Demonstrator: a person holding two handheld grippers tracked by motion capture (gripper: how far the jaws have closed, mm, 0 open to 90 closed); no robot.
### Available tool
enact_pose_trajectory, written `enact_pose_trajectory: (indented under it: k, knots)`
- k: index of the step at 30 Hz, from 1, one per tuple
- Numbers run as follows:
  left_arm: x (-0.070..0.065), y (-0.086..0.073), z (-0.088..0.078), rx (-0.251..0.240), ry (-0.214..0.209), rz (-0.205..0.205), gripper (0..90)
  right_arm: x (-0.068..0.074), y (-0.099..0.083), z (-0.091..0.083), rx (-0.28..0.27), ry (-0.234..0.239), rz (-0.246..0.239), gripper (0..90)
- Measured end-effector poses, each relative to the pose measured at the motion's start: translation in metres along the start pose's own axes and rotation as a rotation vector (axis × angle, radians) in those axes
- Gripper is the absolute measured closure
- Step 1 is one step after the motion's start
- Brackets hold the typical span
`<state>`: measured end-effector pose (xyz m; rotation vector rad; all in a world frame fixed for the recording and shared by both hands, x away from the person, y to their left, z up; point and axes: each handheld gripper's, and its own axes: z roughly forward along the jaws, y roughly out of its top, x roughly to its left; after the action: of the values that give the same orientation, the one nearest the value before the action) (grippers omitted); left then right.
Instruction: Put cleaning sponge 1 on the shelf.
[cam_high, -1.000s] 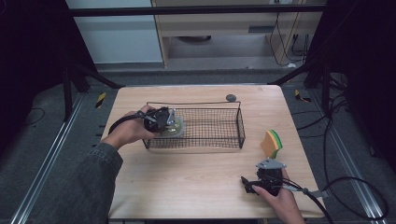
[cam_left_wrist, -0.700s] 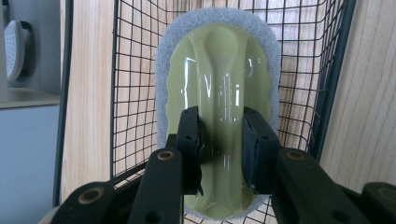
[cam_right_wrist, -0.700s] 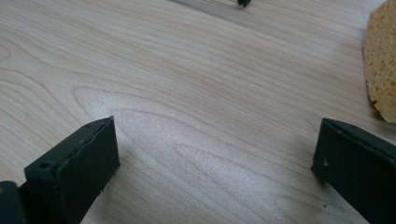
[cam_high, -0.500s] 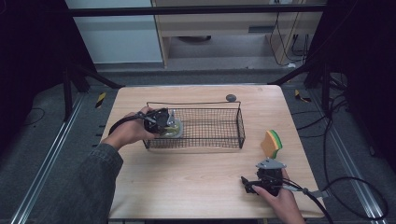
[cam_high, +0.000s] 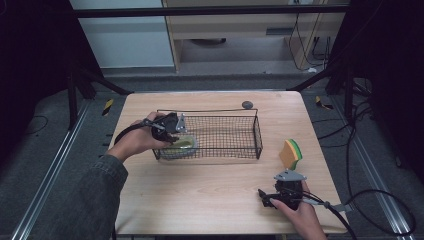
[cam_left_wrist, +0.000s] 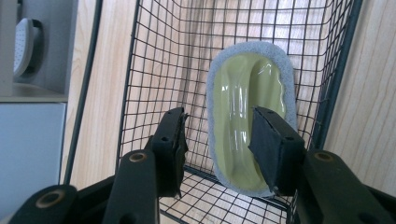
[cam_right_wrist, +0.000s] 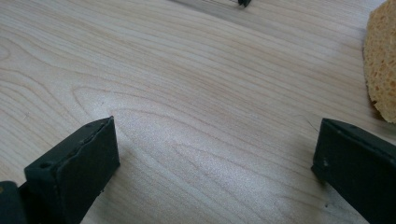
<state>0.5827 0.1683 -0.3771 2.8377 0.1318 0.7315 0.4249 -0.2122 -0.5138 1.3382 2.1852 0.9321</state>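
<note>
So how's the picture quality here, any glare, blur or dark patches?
High view: soft, surroundings dark, table evenly lit. Left gripper view: sharp, glare streaks on the glossy green scrubber in the wire basket. Right gripper view: near jaws slightly soft, wood grain crisp.

Wooden table (cam_right_wrist: 196, 93) — jaws apart, sponge (cam_right_wrist: 380, 60) beside

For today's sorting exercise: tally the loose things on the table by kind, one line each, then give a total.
Wire basket: 1
Green scrubber pad with grey rim, in the basket: 1
Yellow-and-green sponge: 1
Small dark round object: 1
Total: 4
</note>
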Motion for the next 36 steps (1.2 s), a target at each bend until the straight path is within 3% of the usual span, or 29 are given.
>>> enact_pose_trajectory:
  k: [8, 13, 15, 16, 17, 18, 19, 20, 23, 24, 25, 26, 29, 32, 36]
  knots:
    - [-0.003, 0.000, -0.009, -0.022, 0.021, -0.030, 48.0, 0.000, 0.000, 0.000, -0.001, -0.002, -0.004, 0.5]
    - [-0.005, 0.000, -0.013, -0.039, 0.036, -0.062, 35.6, 0.000, 0.000, 0.000, -0.001, -0.002, 0.000, 0.5]
    - [-0.006, 0.000, -0.014, -0.045, 0.037, -0.091, 31.5, 0.000, 0.000, 0.000, -0.001, -0.002, 0.000, 0.5]
    - [-0.006, -0.001, -0.015, -0.051, 0.038, -0.105, 22.4, 0.000, 0.000, 0.000, -0.001, -0.003, 0.001, 0.5]
    - [-0.008, -0.001, -0.017, -0.075, 0.027, -0.145, 18.7, 0.000, 0.000, 0.000, -0.001, -0.002, 0.000, 0.5]
    - [-0.008, -0.001, -0.017, -0.075, 0.027, -0.145, 15.1, 0.000, 0.000, 0.000, -0.001, -0.002, 0.000, 0.5]
    - [-0.009, -0.002, -0.019, -0.085, 0.021, -0.162, 15.1, 0.000, 0.000, 0.000, -0.001, -0.003, -0.002, 0.6]
    - [-0.013, -0.003, -0.022, -0.100, 0.015, -0.193, 9.5, -0.001, 0.000, -0.001, 0.004, 0.003, -0.014, 1.0]
    - [-0.016, -0.005, -0.026, -0.123, 0.016, -0.226, 7.0, -0.002, 0.001, -0.003, 0.025, 0.000, -0.025, 2.4]
    - [-0.021, -0.009, -0.031, -0.157, 0.014, -0.258, 6.3, -0.002, 0.002, -0.007, 0.010, -0.029, -0.070, 8.0]
    - [-0.021, -0.009, -0.031, -0.157, 0.014, -0.258, 5.8, -0.002, 0.002, -0.007, 0.010, -0.029, -0.070, 8.0]
    - [-0.023, -0.011, -0.033, -0.162, 0.011, -0.271, 5.7, -0.001, 0.003, -0.013, -0.013, -0.066, -0.106, 8.4]
    - [-0.033, -0.018, -0.036, -0.175, 0.021, -0.301, 5.6, 0.000, 0.003, -0.019, -0.039, -0.048, -0.118, 10.4]
    - [-0.048, -0.030, -0.040, -0.194, 0.018, -0.351, 5.4, 0.004, 0.005, -0.030, -0.063, -0.072, -0.153, 15.2]
    - [-0.060, -0.039, -0.042, -0.194, 0.035, -0.376, 5.3, 0.004, 0.005, -0.036, -0.062, -0.103, -0.163, 19.6]
